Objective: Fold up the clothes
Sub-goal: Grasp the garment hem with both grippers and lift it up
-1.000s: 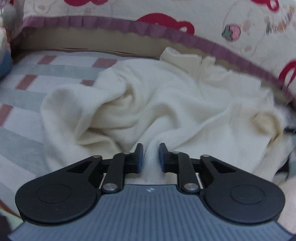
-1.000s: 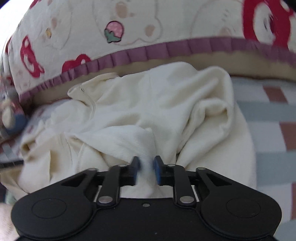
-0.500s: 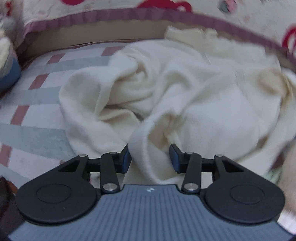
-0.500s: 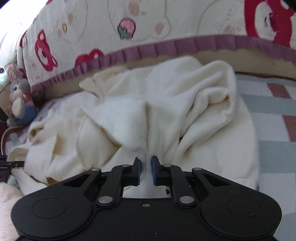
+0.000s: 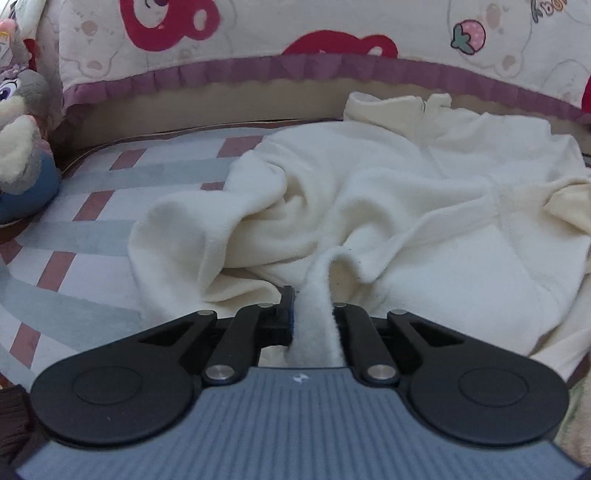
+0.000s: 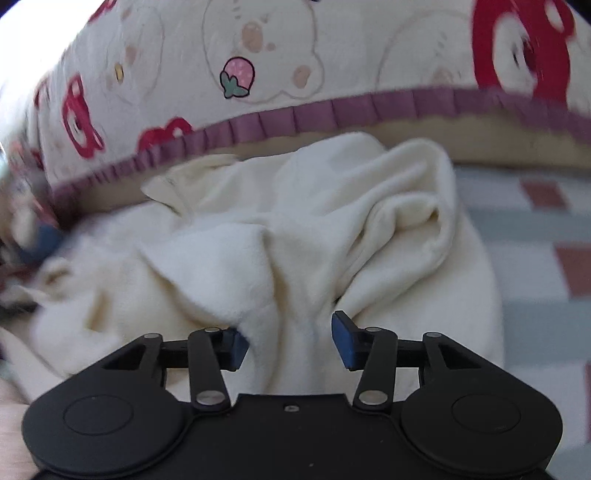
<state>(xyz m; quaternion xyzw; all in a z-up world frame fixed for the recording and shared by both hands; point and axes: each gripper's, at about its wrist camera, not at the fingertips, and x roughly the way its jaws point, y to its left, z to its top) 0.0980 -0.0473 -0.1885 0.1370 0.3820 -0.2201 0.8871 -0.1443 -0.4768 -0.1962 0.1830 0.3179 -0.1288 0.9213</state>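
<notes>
1. From where I sit, the folding has barely begun: the cream fleece garment (image 5: pixel 388 206) lies in a rumpled heap, ridges and hollows everywhere, no flat panel or clean crease that I can make out.
2. My left hand-held gripper (image 5: pixel 314 321) is clamped on a raised ridge of the fleece at about 6 o'clock in its own view; the cloth rises in a narrow band between the jaws.
3. My right hand-held gripper (image 6: pixel 290 338) has its jaws opening, blue pads set apart, with a fold of the garment lying loosely between them. I judge it is not gripping.
4. Left to do, as I read it: spread the garment flat, find sleeves and hem, then make every fold.
5. The garment sits on a bed (image 5: pixel 96 258) whose sheet is striped and checked in grey, white and dull red, bare toward 9 o'clock in the left view.
6. Behind it, at 12 o'clock, stands a bear-and-strawberry printed cushion (image 5: pixel 258 33) with a purple frill.
7. A plush toy (image 5: pixel 22 147) rests at 10 o'clock.
</notes>
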